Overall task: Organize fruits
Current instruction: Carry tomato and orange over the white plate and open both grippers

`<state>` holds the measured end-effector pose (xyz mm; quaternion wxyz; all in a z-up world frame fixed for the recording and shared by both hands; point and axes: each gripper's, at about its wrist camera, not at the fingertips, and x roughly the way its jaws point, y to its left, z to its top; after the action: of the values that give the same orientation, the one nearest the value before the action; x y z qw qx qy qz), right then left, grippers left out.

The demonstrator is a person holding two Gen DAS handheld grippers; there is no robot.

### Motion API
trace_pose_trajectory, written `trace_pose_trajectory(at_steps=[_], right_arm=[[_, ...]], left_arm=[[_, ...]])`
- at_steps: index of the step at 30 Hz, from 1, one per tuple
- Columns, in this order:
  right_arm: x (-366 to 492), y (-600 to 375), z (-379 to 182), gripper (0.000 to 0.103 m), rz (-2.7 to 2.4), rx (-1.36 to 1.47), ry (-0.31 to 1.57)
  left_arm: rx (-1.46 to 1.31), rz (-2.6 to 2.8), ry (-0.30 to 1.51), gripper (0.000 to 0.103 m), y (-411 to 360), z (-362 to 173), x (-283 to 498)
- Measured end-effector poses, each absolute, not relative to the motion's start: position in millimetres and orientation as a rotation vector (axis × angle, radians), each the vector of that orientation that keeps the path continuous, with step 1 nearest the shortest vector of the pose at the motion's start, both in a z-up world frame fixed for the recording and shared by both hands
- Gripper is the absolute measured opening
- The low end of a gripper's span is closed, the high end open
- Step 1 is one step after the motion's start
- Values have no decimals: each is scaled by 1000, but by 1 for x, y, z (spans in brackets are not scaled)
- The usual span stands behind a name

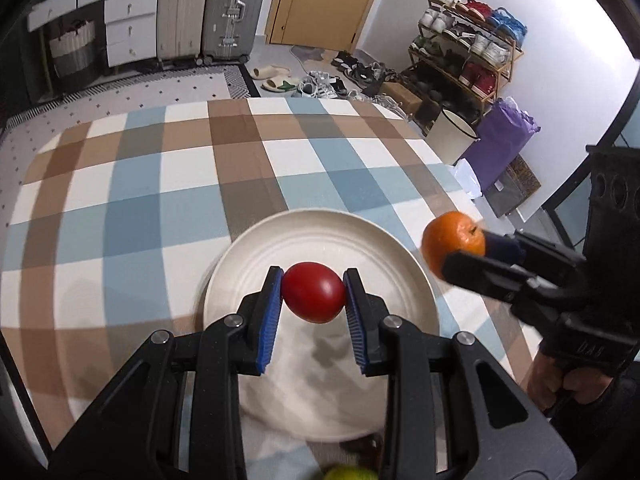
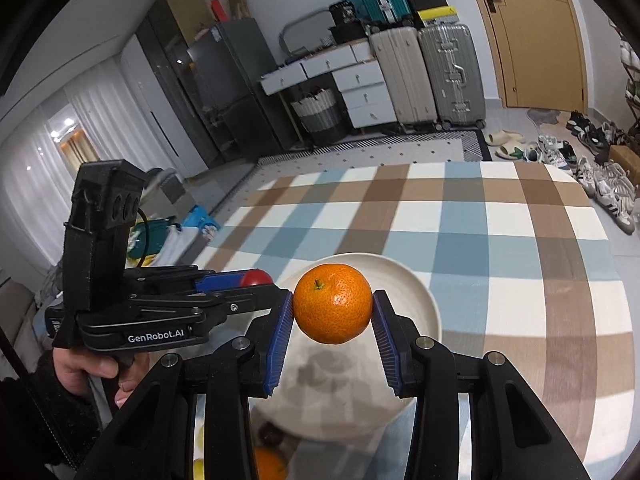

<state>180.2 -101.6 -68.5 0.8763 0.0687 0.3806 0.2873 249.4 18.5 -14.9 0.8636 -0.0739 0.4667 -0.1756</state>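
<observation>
Checked tablecloth (image 1: 160, 184), suitcases (image 1: 208, 8), shoe rack (image 1: 468, 52), white drawers (image 2: 360, 88)

Right gripper holding an orange above a white plate

At lower centre the right gripper (image 2: 333, 308) clamps an orange (image 2: 333, 302), stem up, between its blue pads (image 2: 280, 332), above the white plate (image 2: 424, 304) on the checked tablecloth (image 2: 500, 240). At left, the left gripper (image 2: 256, 282) grips a red fruit (image 2: 257, 278); a hand (image 2: 96, 368) holds its handle. Another orange (image 2: 268, 464) shows at the bottom edge.
</observation>
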Motion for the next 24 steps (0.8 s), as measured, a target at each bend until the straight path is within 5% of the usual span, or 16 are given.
trace_pose_trajectory(at_steps=[24], right_arm=[[235,-73,-135,45,602,62,892]], left_arm=[[-242,-392,1064,28,15,-77,318]])
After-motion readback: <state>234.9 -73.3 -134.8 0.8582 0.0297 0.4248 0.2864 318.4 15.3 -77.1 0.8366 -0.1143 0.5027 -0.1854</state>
